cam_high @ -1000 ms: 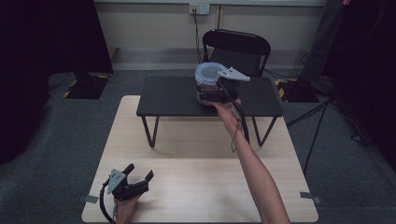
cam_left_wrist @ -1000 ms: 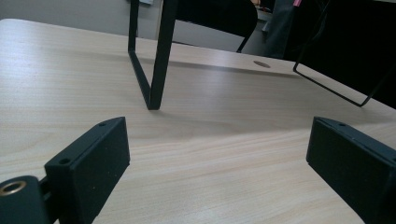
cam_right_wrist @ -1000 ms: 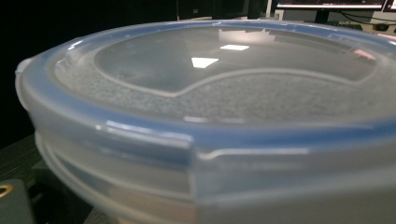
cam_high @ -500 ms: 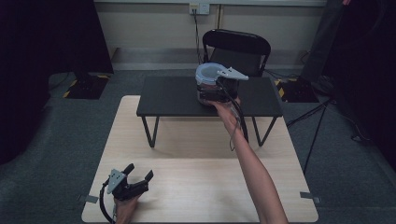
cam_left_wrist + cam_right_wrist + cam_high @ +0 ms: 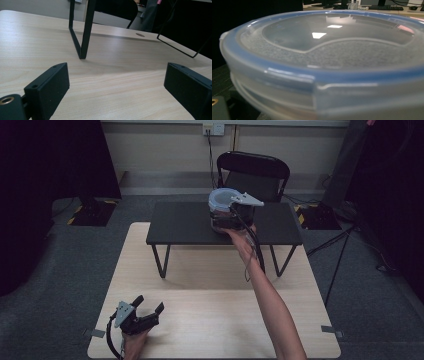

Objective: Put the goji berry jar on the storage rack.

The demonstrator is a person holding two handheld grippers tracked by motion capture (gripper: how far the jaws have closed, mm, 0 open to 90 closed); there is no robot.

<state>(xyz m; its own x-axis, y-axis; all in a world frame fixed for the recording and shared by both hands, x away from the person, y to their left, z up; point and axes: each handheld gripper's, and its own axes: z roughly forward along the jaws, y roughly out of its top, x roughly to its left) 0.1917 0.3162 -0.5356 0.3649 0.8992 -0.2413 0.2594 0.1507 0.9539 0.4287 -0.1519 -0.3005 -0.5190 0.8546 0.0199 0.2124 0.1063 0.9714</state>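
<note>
A round container (image 5: pixel 221 207) of clear, frosted plastic sits on the black side table (image 5: pixel 180 222), toward the middle of its top and close to the far edge. It stands upright, flat on its base. A translucent lid (image 5: pixel 332 35) with a blue rim is seated on it, level all round; a small tab juts from the rim at one side. The lid's top has a sunken, shiny centre panel. What lies inside cannot be made out through the cloudy wall.
</note>
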